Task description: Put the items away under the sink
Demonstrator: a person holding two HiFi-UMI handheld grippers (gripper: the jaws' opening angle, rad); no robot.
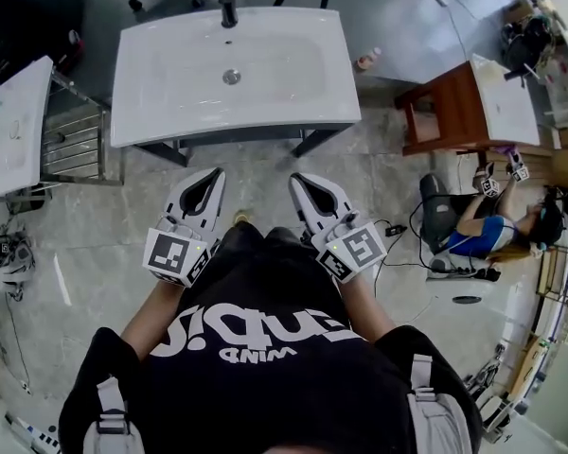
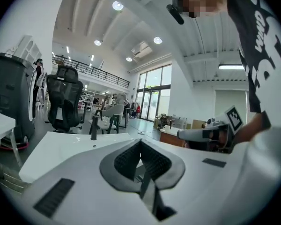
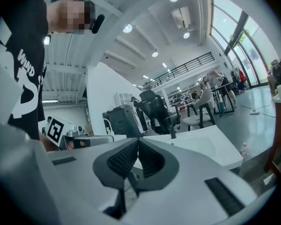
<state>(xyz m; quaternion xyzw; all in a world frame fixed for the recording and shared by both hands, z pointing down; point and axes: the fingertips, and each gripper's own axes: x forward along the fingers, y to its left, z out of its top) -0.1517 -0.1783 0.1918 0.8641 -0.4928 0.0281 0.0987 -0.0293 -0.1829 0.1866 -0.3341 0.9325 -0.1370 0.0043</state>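
A white sink (image 1: 170,74) with a black faucet (image 1: 228,3) stands on a dark frame just ahead of me. Both grippers are held side by side in front of my torso, pointing at the sink's front edge. My left gripper (image 1: 211,174) is shut with nothing between its jaws, and so is my right gripper (image 1: 299,179). The left gripper view shows its jaws closed tip to tip (image 2: 140,142), with the sink (image 2: 61,149) behind. The right gripper view shows the same (image 3: 137,142), with the sink (image 3: 201,142) beyond. The space under the sink is hidden by the basin.
A small bottle (image 1: 365,60) lies on the floor right of the sink. A wooden cabinet with a white top (image 1: 454,112) stands farther right, where another person (image 1: 497,230) sits. A metal rack (image 1: 76,145) and a white table (image 1: 9,126) are at left.
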